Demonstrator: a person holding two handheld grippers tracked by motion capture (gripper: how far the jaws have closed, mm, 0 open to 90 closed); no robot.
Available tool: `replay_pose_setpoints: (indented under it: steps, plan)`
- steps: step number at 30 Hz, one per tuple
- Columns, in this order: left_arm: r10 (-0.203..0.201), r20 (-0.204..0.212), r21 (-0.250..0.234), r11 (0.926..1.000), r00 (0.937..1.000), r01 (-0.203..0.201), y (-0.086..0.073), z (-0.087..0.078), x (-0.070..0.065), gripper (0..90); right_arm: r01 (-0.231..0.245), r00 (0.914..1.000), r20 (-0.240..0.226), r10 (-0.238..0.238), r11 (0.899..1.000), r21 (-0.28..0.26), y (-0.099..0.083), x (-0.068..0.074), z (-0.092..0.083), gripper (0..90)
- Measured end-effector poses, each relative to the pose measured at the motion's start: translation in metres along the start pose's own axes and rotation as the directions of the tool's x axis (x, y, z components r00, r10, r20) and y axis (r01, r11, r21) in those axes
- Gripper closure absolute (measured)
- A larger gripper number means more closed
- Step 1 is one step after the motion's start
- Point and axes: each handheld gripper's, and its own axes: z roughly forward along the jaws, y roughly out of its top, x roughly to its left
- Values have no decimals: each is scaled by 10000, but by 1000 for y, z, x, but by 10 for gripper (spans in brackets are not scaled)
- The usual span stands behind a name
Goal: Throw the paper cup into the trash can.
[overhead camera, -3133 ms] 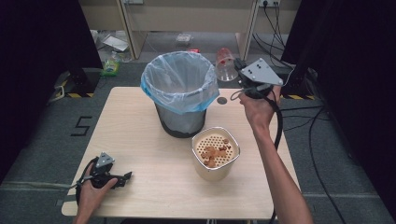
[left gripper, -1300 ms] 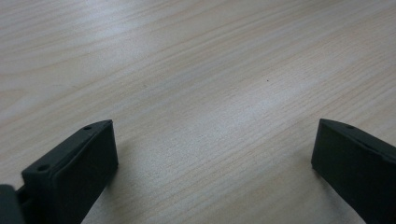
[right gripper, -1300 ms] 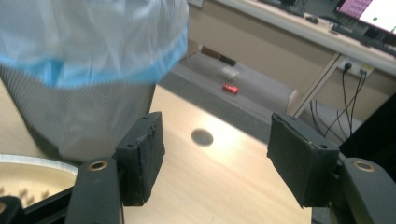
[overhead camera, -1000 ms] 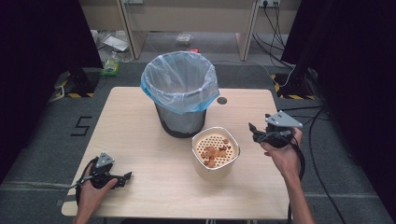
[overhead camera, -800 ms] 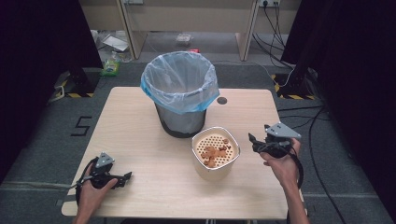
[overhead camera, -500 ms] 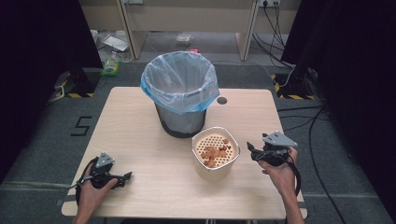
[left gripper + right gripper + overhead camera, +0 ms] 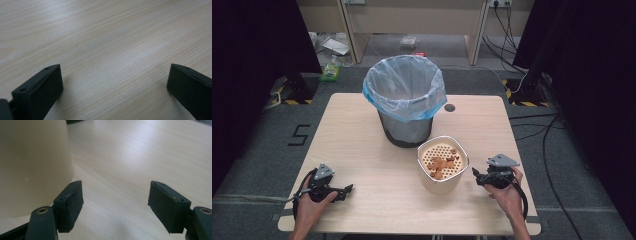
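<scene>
We've brought the right gripper (image 7: 478, 176) down from up beside the bin (image 7: 405, 102) to counter (image 7: 362, 145) level, and it now sits just right of the cream container (image 7: 442, 167), w/ jaws spread apart and nothing between them. In the right gripper view the container's wall (image 7: 35, 165) stands just left of the near jaw, close but we can't tell if it touches. The container sits just in front of the bin, slightly right, w/ brown bits on its perforated insert. The left gripper (image 7: 343, 190) hasn't moved: it rests on the counter well left of the container, jaws wide apart over bare wood. Our read: the approach is done, and next up is prob. a grab on the container's side to tip it into the bin.
</scene>
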Motion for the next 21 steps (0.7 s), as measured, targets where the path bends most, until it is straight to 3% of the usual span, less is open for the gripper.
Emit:
replay_pose_setpoints:
  steps: [12, 16, 19, 21]
  plan:
    - [7, 2, 2, 10000, 10000, -7, 0, 0, 0, 0, 25, 9997, -249, 6, 9924, 1229, -27, 9, 10, 258]
    - [6, 2, 1, 10000, 10000, -6, 0, 0, 0, 0, -253, 9986, -426, 299, 9942, 1044, -31, 9, 12, 252]
    - [9, 3, 1, 10000, 10000, -9, 0, 0, 0, 0, -729, 9951, -601, 784, 9934, 883, -34, 6, 14, 228]
    - [11, 2, 3, 10000, 10000, -11, 0, 0, 0, 0, -677, 9954, -627, 726, 9948, 765, -36, 4, 14, 214]
